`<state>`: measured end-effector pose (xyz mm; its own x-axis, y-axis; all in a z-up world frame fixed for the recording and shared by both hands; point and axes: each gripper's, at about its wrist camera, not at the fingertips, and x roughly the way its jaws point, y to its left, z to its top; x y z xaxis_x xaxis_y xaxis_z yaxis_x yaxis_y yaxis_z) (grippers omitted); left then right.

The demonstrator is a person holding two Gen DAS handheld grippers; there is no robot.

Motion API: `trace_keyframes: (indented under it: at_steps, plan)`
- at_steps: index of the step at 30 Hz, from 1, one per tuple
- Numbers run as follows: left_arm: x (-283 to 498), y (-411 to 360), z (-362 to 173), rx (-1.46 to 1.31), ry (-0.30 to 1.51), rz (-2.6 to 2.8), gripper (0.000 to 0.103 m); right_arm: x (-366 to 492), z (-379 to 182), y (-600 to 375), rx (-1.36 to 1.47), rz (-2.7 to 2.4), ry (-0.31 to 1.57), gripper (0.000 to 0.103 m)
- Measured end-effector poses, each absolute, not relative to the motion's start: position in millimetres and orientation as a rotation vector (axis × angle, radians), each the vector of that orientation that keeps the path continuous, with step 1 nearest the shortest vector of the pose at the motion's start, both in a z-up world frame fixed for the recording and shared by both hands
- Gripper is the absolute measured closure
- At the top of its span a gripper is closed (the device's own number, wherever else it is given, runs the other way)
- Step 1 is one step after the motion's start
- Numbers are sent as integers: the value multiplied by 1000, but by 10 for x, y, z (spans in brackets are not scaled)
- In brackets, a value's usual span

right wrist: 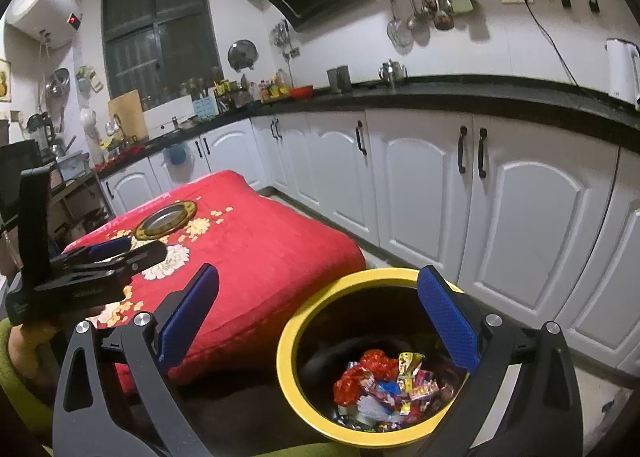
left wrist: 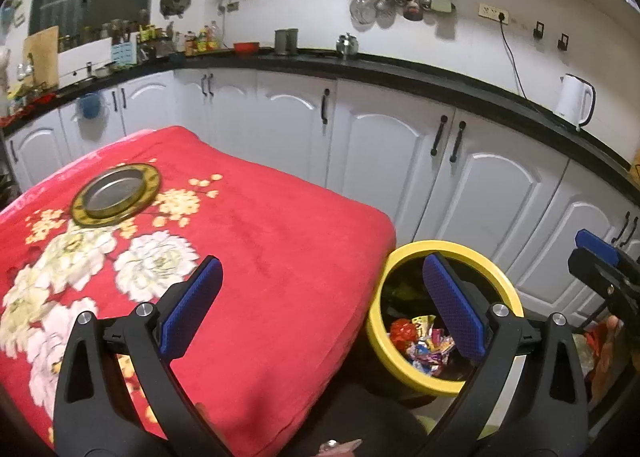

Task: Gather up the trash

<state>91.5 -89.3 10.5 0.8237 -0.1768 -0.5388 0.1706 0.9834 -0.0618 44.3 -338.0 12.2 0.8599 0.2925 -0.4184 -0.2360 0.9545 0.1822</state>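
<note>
While the red flowered cloth (left wrist: 260,241) covers the surface on the left, a round metal dish with a gold rim (left wrist: 116,195) rests on it toward the far corner, well apart from both tools. Over the near part of that cloth, the left hand-held gripper (left wrist: 322,307) hangs with its blue-padded fingers (left wrist: 192,307) spread wide; nothing lies between them, and they touch nothing. One pad sits above the cloth, the other above the mouth of the yellow-rimmed bin (left wrist: 500,289), which stands on the floor just beside the corner of the surface.

Further right, the right hand-held gripper (right wrist: 318,317) is also spread wide and empty, one blue pad (right wrist: 448,325) over the bin's (right wrist: 286,341) opening and the other over the edge of the cloth. Inside the bin lies the trash (right wrist: 384,387): a heap of crumpled, brightly coloured wrappers, red, yellow, pink and blue, at the bottom of the dark interior. Behind everything runs a row of white cabinets (right wrist: 420,193) under a dark counter (right wrist: 480,91).
</note>
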Motion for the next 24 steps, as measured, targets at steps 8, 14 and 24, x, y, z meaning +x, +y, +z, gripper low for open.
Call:
trace_keyframes:
  at_steps: [8,14,24]
  plan:
    - [487,-645,142,-3,491,-128,11,136,143,-3133,64,239,308,6]
    - [190,-555,139,-2,423,-104,11,-145,44,-2992,48,215,190,6]
    - [21,-436,-28,-40,373,-82,11,-323,-143,-2772,-12,173,97,6]
